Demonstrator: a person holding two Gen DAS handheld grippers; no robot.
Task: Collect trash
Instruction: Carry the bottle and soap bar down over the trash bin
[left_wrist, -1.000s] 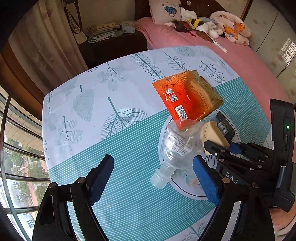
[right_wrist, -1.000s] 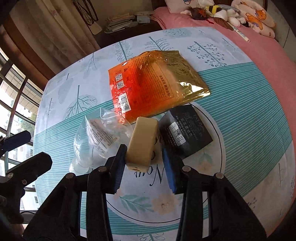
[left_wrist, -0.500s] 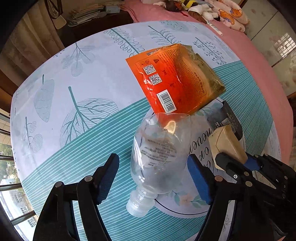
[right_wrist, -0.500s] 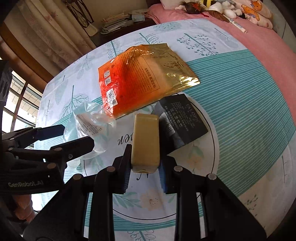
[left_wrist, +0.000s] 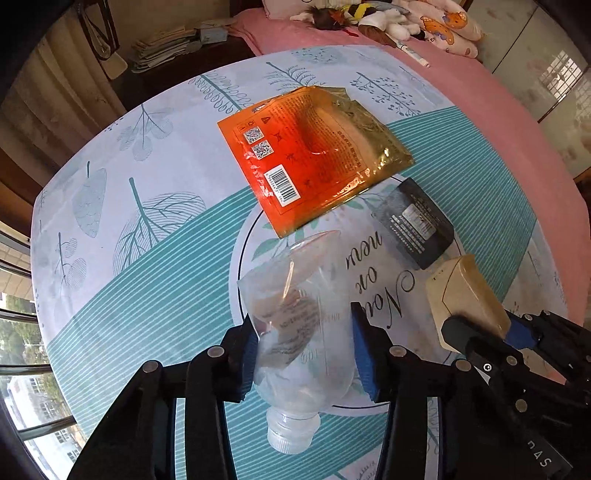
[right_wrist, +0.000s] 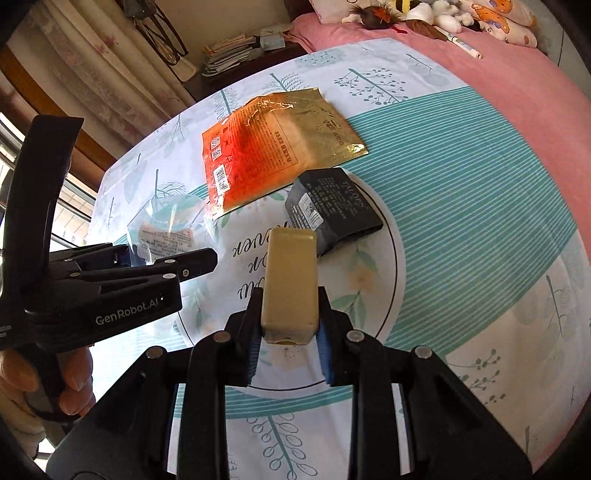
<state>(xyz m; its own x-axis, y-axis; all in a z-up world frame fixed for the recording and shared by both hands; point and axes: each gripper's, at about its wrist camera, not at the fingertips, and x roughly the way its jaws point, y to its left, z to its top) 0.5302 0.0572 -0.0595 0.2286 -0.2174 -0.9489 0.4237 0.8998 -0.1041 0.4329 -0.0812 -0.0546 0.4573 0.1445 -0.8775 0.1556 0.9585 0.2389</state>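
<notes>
Orange pouch (left_wrist: 314, 155) overlaps table (left_wrist: 110, 147) beside black packet (left_wrist: 417, 225).

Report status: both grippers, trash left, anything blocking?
Left gripper just closed on clear bottle. Right gripper shut on tan box. Orange pouch and black packet left on table. Nothing blocking.

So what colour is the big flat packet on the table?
Orange fading to gold packet, clearest in the left wrist view.

Daylight from the window (left_wrist: 22, 350) on the left, scene bright and mostly sharp. Strong glare on the orange foil pouch (right_wrist: 273, 147); clear bottle (left_wrist: 299, 332) shows soft highlights. Heavy fisheye bending, dark vignette at corners.
</notes>
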